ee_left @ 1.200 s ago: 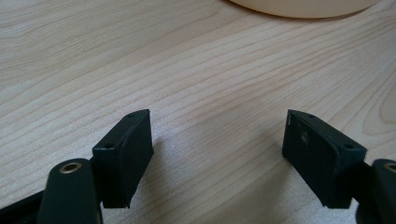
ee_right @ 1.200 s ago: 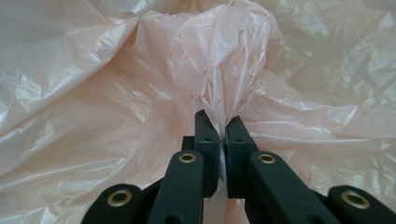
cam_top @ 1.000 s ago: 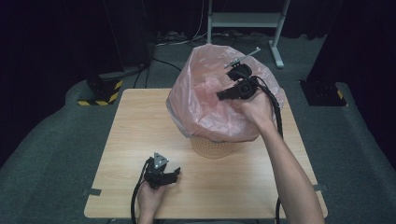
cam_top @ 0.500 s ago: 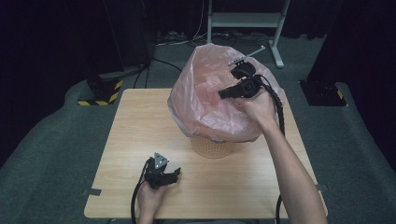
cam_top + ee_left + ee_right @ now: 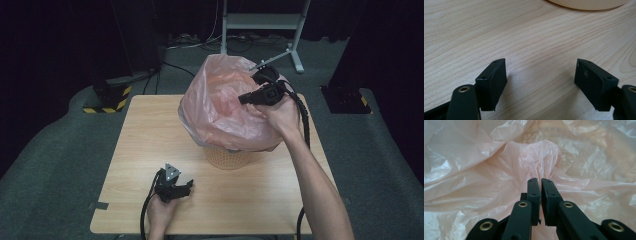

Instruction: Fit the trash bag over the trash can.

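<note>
Presently on the table (image 5: 145, 130), item by item:

1. Pink plastic bin bag (image 5: 220, 115). It is draped over a small beige wastebasket (image 5: 227, 159) that stands toward the far right corner of the table. The film billows loosely above the rim, so by the look of it the liner is not yet seated.

2. Right gripper (image 5: 245, 99). You hold it high at the bag's top, on the far right side. Its jaws have just been closing and now sit pressed together on a bunched fold of the film (the fold shows at the tips in the right gripper view (image 5: 541, 181)). That pinch lets you lift or tug the liner without tearing it.

3. Left gripper (image 5: 189, 185). It is parked low near the near edge of the table, well apart from the basket. Its jaws are spread with nothing between them, only bare wood beneath (image 5: 540, 75). Judged idle, kept clear of the bag.
</note>
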The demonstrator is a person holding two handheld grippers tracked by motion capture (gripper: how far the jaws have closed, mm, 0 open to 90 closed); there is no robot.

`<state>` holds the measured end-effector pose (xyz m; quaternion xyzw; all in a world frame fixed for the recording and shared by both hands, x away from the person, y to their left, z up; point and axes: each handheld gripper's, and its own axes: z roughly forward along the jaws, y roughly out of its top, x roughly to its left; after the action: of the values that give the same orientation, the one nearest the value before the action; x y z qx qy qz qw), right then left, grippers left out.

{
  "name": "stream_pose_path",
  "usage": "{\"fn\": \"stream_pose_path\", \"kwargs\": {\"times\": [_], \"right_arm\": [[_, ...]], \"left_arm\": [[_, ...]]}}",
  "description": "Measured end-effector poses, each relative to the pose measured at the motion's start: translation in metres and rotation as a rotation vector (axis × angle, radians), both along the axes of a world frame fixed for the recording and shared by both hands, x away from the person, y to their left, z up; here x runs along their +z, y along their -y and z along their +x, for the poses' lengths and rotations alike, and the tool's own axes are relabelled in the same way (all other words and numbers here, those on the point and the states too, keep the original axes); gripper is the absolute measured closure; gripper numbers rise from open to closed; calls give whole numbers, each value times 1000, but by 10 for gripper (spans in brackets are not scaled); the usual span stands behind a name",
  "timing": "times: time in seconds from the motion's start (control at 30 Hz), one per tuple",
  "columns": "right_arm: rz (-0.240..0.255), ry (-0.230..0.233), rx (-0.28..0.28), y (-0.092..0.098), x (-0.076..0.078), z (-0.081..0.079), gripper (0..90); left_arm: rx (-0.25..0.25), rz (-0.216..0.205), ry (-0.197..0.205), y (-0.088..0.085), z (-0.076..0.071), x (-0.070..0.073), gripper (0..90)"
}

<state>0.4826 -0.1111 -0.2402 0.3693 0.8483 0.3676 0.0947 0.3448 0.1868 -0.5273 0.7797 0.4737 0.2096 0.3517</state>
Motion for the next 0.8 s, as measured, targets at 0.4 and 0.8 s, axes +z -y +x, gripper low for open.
{"fn": "stream_pose_path", "kwargs": {"times": [0.4, 0.8], "right_arm": [[-59, -13, 30, -8, -11, -3, 877], [-26, 0, 50, -15, -7, -3, 843]], "left_arm": [[-1, 1, 0, 0, 0, 0, 258], [1, 8, 3, 1, 0, 0, 256]]}}
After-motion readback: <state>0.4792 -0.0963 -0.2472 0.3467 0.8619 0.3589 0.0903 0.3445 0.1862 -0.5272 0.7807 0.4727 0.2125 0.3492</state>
